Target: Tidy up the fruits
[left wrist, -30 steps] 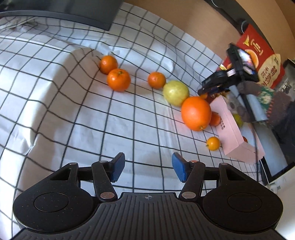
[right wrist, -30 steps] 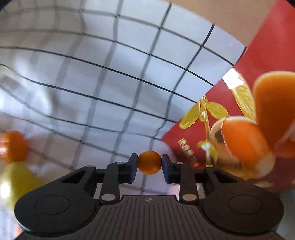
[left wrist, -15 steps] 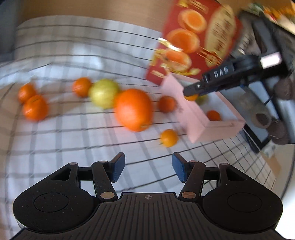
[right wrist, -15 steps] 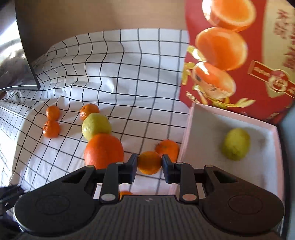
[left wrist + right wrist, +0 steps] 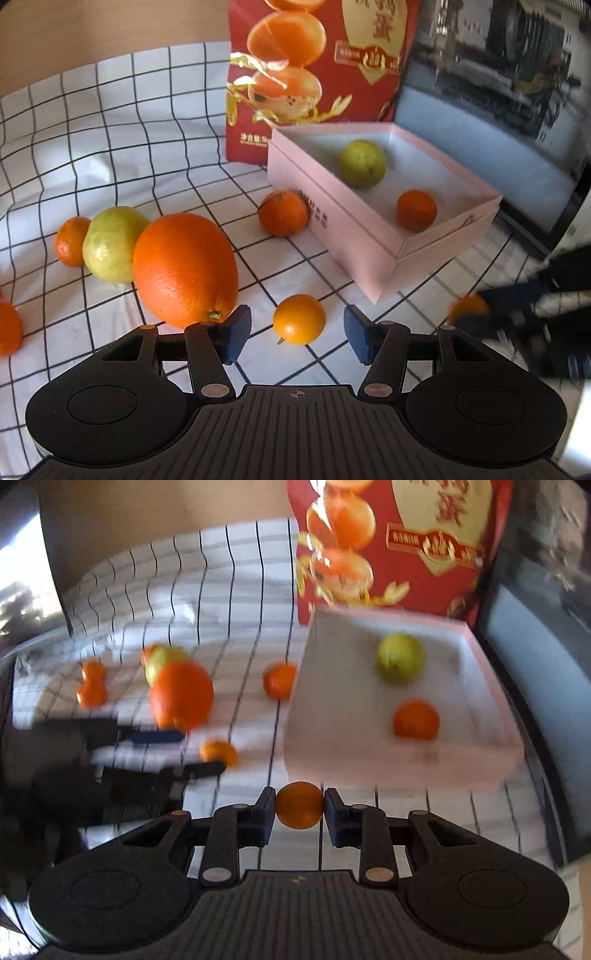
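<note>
My left gripper (image 5: 297, 338) is open, its blue pads on either side of a small kumquat (image 5: 299, 319) on the checked cloth. A big orange (image 5: 184, 267), a green-yellow fruit (image 5: 110, 249) and tangerines (image 5: 283, 213) lie to the left. The pink box (image 5: 388, 251) holds a green fruit (image 5: 362, 163) and a tangerine (image 5: 416, 210). My right gripper (image 5: 299, 810) is shut on a small orange fruit (image 5: 299, 805), just in front of the pink box (image 5: 369, 760). The right gripper shows blurred in the left wrist view (image 5: 517, 306).
A red fruit carton (image 5: 314, 70) stands upright behind the pink box. A dark window or screen edge (image 5: 517, 110) runs along the right. The checked cloth (image 5: 110, 147) is wrinkled at the back left. More tangerines (image 5: 92, 686) lie far left.
My left gripper swung right and came down around the kumquat. My right gripper pulled back from over the box toward its front, still holding the small fruit.
</note>
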`<state>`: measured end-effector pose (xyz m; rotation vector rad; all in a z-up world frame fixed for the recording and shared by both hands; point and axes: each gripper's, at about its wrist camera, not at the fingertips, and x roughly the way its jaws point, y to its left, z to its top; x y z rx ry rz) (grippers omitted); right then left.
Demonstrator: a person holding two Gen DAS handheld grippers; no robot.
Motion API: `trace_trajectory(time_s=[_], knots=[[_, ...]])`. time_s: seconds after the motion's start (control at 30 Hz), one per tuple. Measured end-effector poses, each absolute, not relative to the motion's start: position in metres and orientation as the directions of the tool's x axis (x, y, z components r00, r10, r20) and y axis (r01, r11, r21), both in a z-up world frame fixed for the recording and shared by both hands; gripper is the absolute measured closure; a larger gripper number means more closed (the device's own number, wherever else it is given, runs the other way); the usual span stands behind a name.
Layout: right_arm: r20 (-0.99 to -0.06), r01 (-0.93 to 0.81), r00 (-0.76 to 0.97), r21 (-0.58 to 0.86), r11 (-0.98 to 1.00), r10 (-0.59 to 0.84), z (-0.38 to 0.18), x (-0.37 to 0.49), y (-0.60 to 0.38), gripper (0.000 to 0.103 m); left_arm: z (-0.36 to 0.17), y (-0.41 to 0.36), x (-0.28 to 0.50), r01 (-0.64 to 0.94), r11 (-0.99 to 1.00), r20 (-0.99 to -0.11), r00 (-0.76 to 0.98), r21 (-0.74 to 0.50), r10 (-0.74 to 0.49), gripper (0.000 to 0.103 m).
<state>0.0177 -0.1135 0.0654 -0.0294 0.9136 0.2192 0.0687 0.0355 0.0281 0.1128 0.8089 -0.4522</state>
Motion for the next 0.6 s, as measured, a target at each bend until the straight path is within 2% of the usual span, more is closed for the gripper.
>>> trace_trajectory(time_s=[0.17,0.2,0.23,0.37,0.6], knots=[[-0.787,-0.174,0.587,0.104,0.979,0.188,0.042,-0.007,-0.114,0.075,0.015,0.023,0.075,0.428,0.903,-0.749,0.589,-0.03,-0.303,0.051],[-0.784,-0.172,0.59,0.11,0.979,0.192,0.041,-0.011,-0.115,0.075,0.014,0.021,0.076,0.425,0.905,-0.752,0.587,-0.028,-0.299,0.054],[-0.782,-0.172,0.592,0.113,0.979,0.194,0.041,-0.013,-0.115,0.075,0.013,0.02,0.078,0.421,0.907,-0.753,0.588,-0.026,-0.294,0.063],[-0.773,-0.178,0.601,0.115,0.977,0.2,0.041,-0.02,-0.117,0.075,0.015,0.019,0.075,0.414,0.91,-0.753,0.59,-0.025,-0.29,0.064],[-0.774,-0.175,0.6,0.123,0.977,0.205,0.038,-0.021,-0.123,0.075,0.023,0.042,0.039,0.391,0.914,-0.764,0.555,-0.107,-0.327,0.064]])
